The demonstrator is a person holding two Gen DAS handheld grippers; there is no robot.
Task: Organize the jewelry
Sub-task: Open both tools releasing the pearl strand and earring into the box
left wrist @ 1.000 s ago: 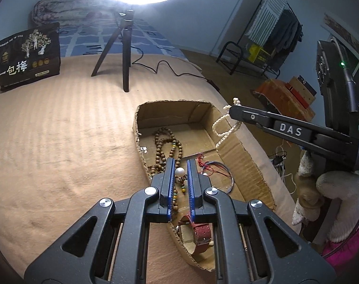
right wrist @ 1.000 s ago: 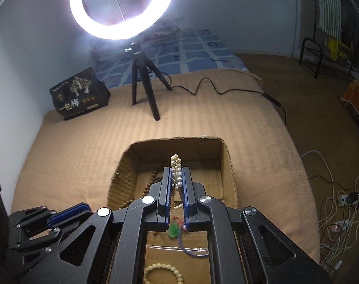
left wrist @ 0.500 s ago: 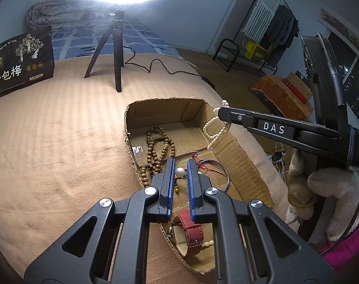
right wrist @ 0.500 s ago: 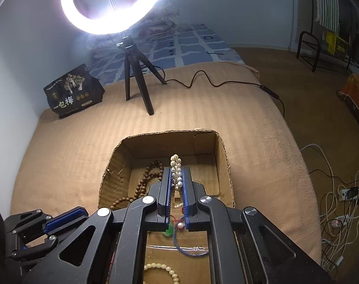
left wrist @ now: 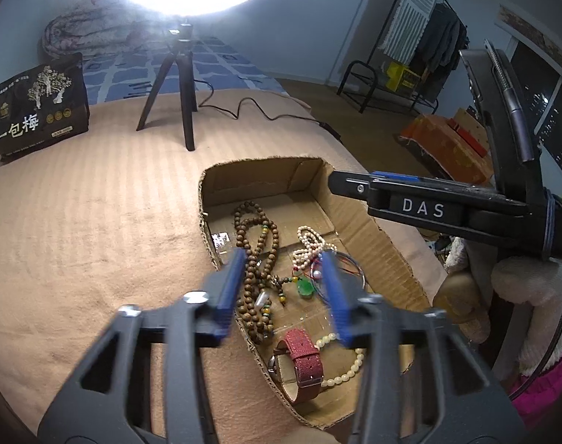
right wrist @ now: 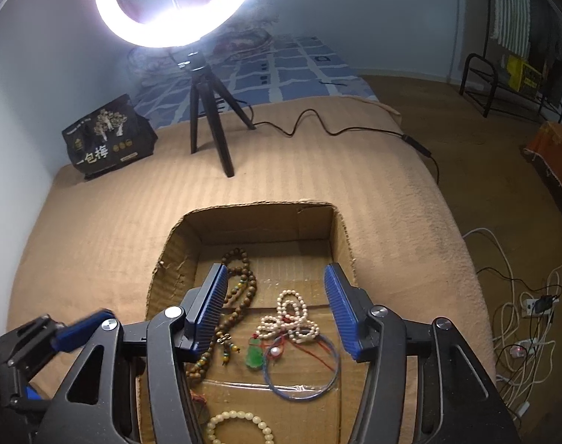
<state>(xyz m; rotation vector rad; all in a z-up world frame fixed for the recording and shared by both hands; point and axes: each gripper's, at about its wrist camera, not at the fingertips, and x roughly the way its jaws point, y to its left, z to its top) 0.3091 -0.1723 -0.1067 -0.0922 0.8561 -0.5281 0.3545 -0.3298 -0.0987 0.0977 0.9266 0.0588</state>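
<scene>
An open cardboard box [left wrist: 358, 218] [right wrist: 340, 229] lies on the tan bedspread and holds the jewelry. In it lie a white pearl necklace [left wrist: 310, 246] [right wrist: 290, 316], brown wooden beads [left wrist: 256, 255] [right wrist: 240, 288], a green jade pendant [left wrist: 305, 288] [right wrist: 255, 357], a blue cord loop [right wrist: 303, 381], a red-strap watch [left wrist: 305, 360] and a cream bead bracelet [left wrist: 345, 368] [right wrist: 236, 423]. My left gripper [left wrist: 284, 288] is open and empty above the box. My right gripper [right wrist: 275, 303] is open and empty above the pearls; it also shows in the left wrist view [left wrist: 421, 205].
A ring light on a black tripod [left wrist: 181, 85] [right wrist: 207, 111] stands behind the box, its cable [right wrist: 336, 129] trailing right. A black snack bag [left wrist: 36, 111] [right wrist: 107, 137] stands at the far left. Cables and a power strip [right wrist: 528, 307] lie on the floor beside the bed.
Both grippers have opened. The pearl necklace dropped from the right gripper into the box, and the pendant piece left the left gripper and lies in the box.
</scene>
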